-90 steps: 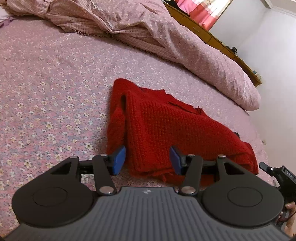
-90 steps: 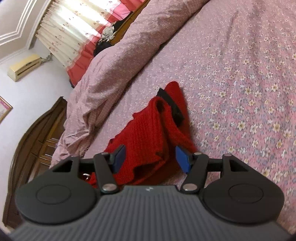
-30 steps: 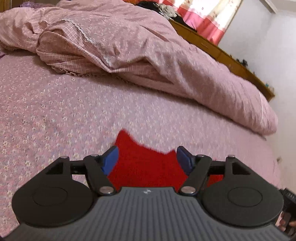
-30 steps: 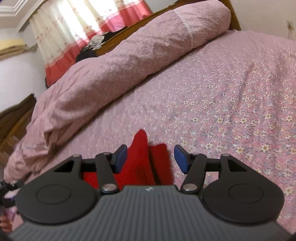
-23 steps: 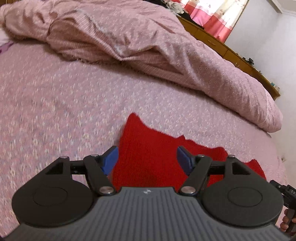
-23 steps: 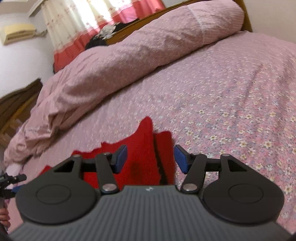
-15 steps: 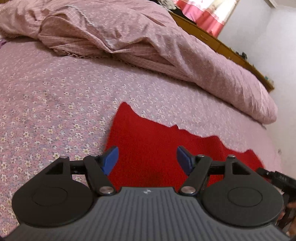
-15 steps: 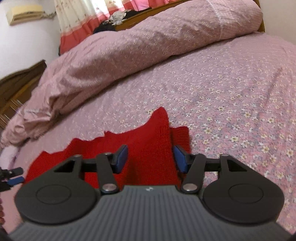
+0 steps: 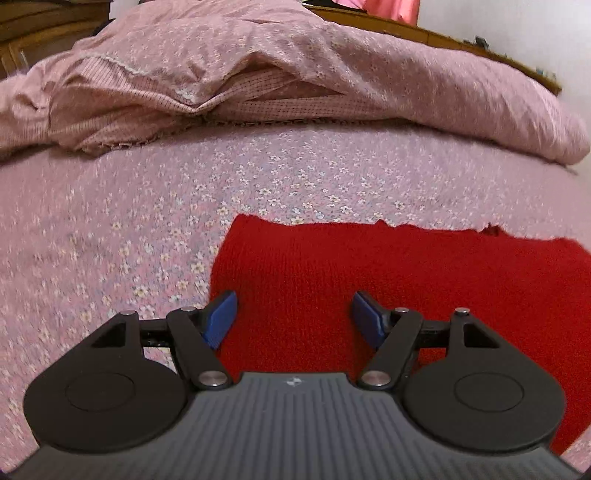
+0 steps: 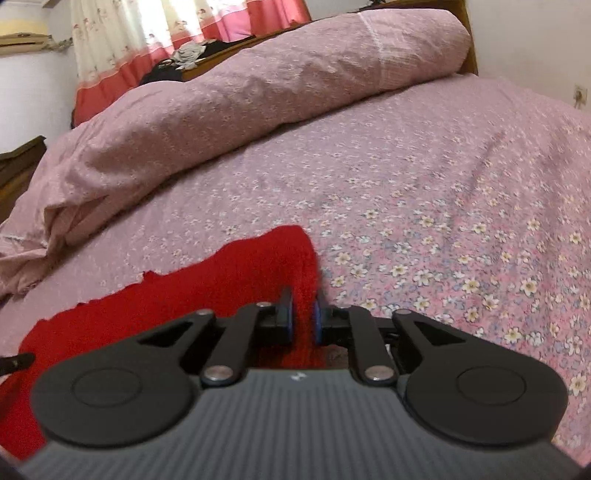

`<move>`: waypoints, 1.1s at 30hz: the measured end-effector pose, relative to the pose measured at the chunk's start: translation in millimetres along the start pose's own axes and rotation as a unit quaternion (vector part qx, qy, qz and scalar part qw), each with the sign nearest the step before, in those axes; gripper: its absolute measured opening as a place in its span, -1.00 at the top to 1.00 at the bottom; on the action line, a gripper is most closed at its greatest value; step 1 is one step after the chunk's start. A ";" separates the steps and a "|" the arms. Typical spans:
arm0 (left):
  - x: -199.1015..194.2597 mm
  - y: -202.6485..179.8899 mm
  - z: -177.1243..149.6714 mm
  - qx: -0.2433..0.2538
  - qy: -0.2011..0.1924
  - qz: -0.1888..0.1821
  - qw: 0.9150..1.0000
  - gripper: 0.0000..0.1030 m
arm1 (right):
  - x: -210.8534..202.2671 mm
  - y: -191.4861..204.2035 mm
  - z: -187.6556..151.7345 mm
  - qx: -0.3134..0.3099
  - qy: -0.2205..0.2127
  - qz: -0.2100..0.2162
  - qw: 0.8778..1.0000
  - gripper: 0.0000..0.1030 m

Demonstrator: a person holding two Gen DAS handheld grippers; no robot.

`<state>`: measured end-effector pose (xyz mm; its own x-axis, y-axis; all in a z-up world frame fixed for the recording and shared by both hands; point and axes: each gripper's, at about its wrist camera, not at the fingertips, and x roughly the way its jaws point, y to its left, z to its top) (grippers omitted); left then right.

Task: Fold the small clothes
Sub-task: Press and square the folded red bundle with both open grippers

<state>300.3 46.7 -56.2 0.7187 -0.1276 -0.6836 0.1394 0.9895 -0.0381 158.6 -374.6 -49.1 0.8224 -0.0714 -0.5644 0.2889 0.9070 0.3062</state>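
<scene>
A red knitted garment (image 9: pixel 388 273) lies spread on the floral pink bedsheet (image 9: pixel 129 229). My left gripper (image 9: pixel 293 315) is open, its blue pads over the garment's left part, close above it. In the right wrist view the same garment (image 10: pixel 221 280) stretches to the left. My right gripper (image 10: pixel 303 317) is shut on the garment's right edge, with red knit pinched between the pads. The near part of the garment is hidden behind both gripper bodies.
A rumpled pink duvet (image 9: pixel 295 74) lies along the far side of the bed, also in the right wrist view (image 10: pixel 240 99). A wooden bed frame (image 10: pixel 467 44) and red-and-white curtains (image 10: pixel 166 33) stand behind. The left gripper's tip (image 10: pixel 14 362) shows at the left edge.
The garment went from a crumpled heap to lying spread out flat. My right gripper has closed on its right edge. My left gripper stays open and has swung lower over the left part.
</scene>
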 end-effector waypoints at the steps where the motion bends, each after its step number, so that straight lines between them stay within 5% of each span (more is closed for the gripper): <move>1: -3.0 0.8 1.7 -0.003 0.001 0.001 1.000 -0.44 | -2.1 0.3 1.7 0.002 0.001 0.002 1.000 0.65; 9: -72.5 -1.9 -14.9 -0.040 -0.033 -0.026 0.998 -0.44 | -54.3 19.3 9.6 -0.047 -0.052 -0.025 0.997 0.42; 12: -80.9 -1.9 -31.6 -0.050 -0.019 -0.022 0.998 -0.44 | -75.7 28.1 -3.3 -0.068 -0.063 0.013 0.996 0.42; 16: -75.0 -1.8 -49.2 -0.027 0.005 0.008 1.000 -0.44 | -85.5 43.8 -24.9 -0.106 -0.047 0.063 0.991 0.43; 20: -59.6 6.6 -59.0 -0.033 0.026 0.008 0.999 -0.48 | -62.0 42.8 -44.4 -0.102 0.005 0.040 0.994 0.48; 27: -75.2 4.9 -55.8 -0.048 0.034 0.026 0.998 -0.48 | -70.7 31.4 -48.1 -0.061 -0.011 0.057 0.996 0.46; 28: -80.0 3.6 -55.3 -0.056 0.037 0.031 0.997 -0.49 | -72.2 30.1 -49.2 -0.046 -0.012 0.060 0.997 0.41; 30: -90.7 -0.1 -55.5 -0.069 0.037 0.036 0.996 -0.50 | -80.1 26.4 -49.4 -0.015 -0.013 0.072 0.997 -0.21; 33: -108.0 -8.6 -58.5 -0.069 0.028 0.028 0.997 -0.56 | -91.7 28.6 -53.0 0.013 -0.017 0.086 0.996 -0.52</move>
<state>181.6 56.0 -24.7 0.6831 -0.0725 -0.7267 0.0025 0.9953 -0.0970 65.5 -320.1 -29.2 0.8767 0.0695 -0.4760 0.1547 0.8962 0.4158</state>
